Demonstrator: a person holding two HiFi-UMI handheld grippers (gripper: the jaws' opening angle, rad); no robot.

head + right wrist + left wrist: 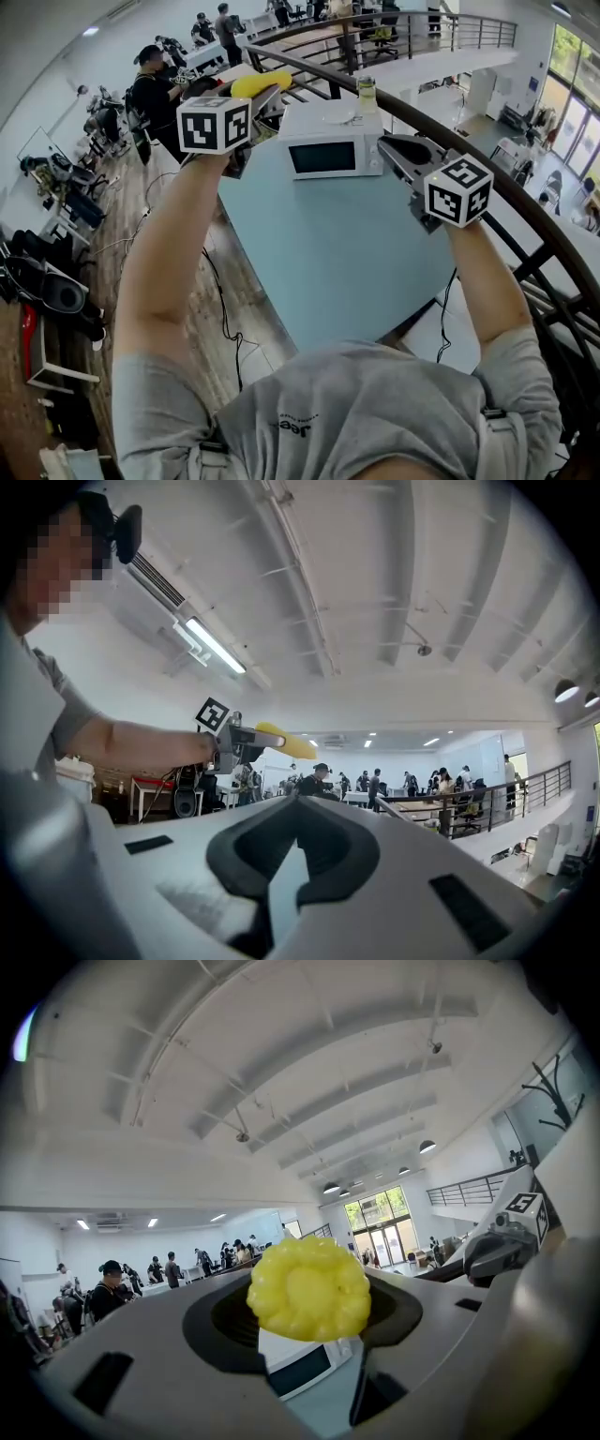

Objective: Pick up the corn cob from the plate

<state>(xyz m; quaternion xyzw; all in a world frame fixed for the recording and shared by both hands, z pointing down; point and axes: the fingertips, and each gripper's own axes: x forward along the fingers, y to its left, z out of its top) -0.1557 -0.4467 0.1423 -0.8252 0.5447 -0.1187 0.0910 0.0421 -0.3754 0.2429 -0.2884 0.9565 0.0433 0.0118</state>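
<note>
We are gripping the corn cob [309,1288] in the left tool [265,94], holding it in the air over the counter's [328,253] far left edge, near the microwave [333,141]. Our right tool [389,148] is hovering closed and empty, just right of the microwave.

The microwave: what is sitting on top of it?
A white plate lies on the microwave. A lidded jar stands at its far edge; whether on it or behind it, I cannot tell. The left gripper, holding the corn cob, covers its far left corner.
</note>
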